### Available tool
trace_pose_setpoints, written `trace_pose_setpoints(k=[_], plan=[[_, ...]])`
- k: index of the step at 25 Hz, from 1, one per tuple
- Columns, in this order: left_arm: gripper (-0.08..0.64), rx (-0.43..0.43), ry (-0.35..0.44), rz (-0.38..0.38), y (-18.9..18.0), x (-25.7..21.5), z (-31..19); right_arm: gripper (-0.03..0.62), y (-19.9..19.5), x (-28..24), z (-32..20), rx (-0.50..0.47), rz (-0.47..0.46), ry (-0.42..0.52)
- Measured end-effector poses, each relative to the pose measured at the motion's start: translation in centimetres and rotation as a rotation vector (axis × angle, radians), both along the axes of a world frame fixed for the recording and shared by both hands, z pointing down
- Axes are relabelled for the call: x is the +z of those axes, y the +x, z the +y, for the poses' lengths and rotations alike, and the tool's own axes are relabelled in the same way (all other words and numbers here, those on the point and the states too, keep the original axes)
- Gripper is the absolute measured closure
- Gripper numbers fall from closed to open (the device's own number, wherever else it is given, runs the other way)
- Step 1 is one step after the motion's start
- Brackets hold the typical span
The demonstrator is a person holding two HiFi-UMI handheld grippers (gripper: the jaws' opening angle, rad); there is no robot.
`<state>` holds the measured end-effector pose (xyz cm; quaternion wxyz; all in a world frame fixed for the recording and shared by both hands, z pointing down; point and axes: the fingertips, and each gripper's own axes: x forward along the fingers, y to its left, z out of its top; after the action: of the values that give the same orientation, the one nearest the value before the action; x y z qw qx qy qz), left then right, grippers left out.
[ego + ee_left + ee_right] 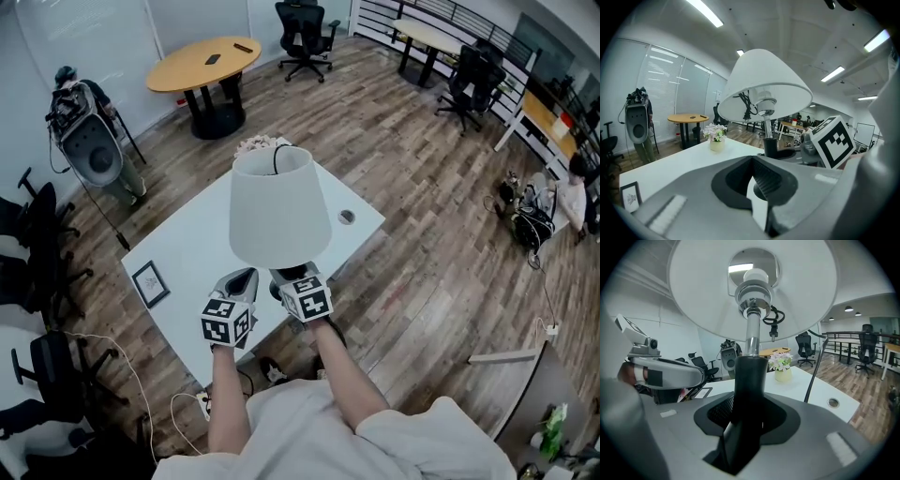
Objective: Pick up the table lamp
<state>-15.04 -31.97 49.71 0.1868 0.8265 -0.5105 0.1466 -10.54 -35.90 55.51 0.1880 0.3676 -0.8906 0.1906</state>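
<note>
- Your right tool [746, 413] is clamped on the lamp [278, 206], gripping the black lower part of its stem [749, 380].
- Your left tool [754, 183] shows only a narrow gap with nothing in it. It sits just beside the right one on the lamp's left.
- In the head view, the lamp is over the near side of the white desk [187, 253], close to the edge in front of you. I can't tell if its base touches the desk.
- Desk edges: the picture frame [150, 283] lies near the left edge. The pot of flowers [261, 144] is at the far corner, behind the shade. The round cable hole [347, 217] is near the right edge.
- A black cord [813, 366] runs down just right of the stem, past your right tool.
- There is open wood floor [441, 234] to the right of the desk. Office chairs [37, 281] crowd the left side, and a round wooden table [204, 64] stands well beyond the far corner.
- Markings: black-and-white square patterns on your left tool's cube [228, 322] and your right tool's cube [307, 298]. The print in the frame is too small to read.
- Lamp look: white cone shade, tilted in the left gripper view. It has a chrome upper stem with the bulb socket [752, 284] inside the shade, and a black sleeve below.
</note>
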Motion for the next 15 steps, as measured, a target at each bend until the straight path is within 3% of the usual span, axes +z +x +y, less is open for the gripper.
trace_pose_setpoints(k=[15], plan=[[0.56, -0.022, 0.013, 0.03, -1.0, -0.7, -0.6, 0.411, 0.1, -0.7, -1.2, 0.017, 0.021, 0.016]])
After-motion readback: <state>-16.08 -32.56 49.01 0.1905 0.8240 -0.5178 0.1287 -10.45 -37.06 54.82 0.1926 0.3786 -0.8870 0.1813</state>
